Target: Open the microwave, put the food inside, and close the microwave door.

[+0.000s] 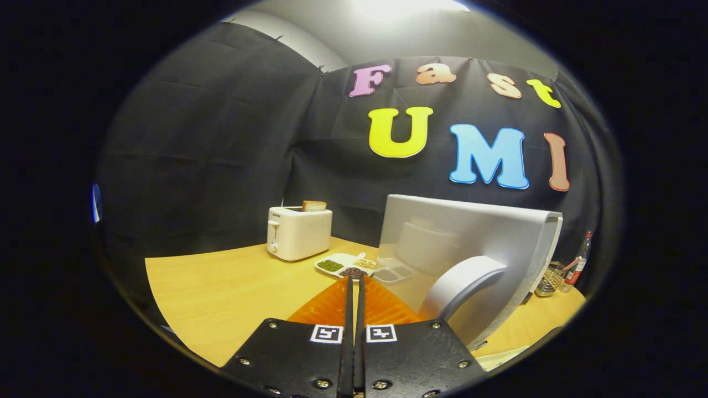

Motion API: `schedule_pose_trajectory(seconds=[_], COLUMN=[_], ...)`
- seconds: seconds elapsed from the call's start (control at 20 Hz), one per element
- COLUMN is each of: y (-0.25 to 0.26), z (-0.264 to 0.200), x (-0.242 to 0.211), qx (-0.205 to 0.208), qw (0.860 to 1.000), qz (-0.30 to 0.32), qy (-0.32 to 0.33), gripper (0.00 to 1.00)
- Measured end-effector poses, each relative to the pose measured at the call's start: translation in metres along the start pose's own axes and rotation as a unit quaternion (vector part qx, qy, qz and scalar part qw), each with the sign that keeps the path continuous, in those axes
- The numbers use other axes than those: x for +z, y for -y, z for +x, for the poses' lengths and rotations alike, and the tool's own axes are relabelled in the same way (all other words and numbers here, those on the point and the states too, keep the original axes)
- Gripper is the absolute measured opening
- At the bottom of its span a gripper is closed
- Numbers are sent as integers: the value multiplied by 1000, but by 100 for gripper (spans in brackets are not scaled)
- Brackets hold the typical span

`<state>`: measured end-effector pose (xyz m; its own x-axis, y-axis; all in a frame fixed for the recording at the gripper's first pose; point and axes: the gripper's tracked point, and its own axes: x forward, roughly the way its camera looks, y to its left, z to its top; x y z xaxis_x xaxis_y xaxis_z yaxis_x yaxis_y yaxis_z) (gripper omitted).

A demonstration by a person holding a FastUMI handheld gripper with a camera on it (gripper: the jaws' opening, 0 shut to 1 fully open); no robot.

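Observation:
My gripper (354,279) is shut, its two fingers pressed together on an orange ribbed plate (323,310) that fans out under and to both sides of them, above the wooden table (221,287). Whatever lies on the plate is hidden from me. Just to the right of the fingers stands the microwave's silver door (487,235), swung open towards me, with its curved handle (463,283) close to the right finger. The door's shiny face mirrors the toaster and the dish. The microwave's inside is hidden behind the door.
A white toaster (298,233) with a slice of bread (313,205) in it stands at the back of the table. A white divided dish (344,265) of beans lies beyond the fingertips. A bottle (578,262) and a glass container (550,280) stand past the door, at the right.

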<state>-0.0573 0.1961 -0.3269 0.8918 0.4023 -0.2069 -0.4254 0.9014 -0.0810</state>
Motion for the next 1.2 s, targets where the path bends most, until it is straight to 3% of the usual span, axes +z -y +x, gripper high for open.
schedule_pose_trajectory(seconds=[0.15, 0.35, 0.55, 0.9, 1.2], y=[52, 112, 162, 224, 256], z=[8, 29, 48, 79, 119], x=[3, -21, -29, -26, -31], qx=[-45, -74, -116, -179, -204], qw=[999, 996, 992, 983, 978], qz=[-16, 25, 26, -1, -5], qy=[5, -40, -45, -32, -40], gripper=[1, 1, 1, 1, 1])
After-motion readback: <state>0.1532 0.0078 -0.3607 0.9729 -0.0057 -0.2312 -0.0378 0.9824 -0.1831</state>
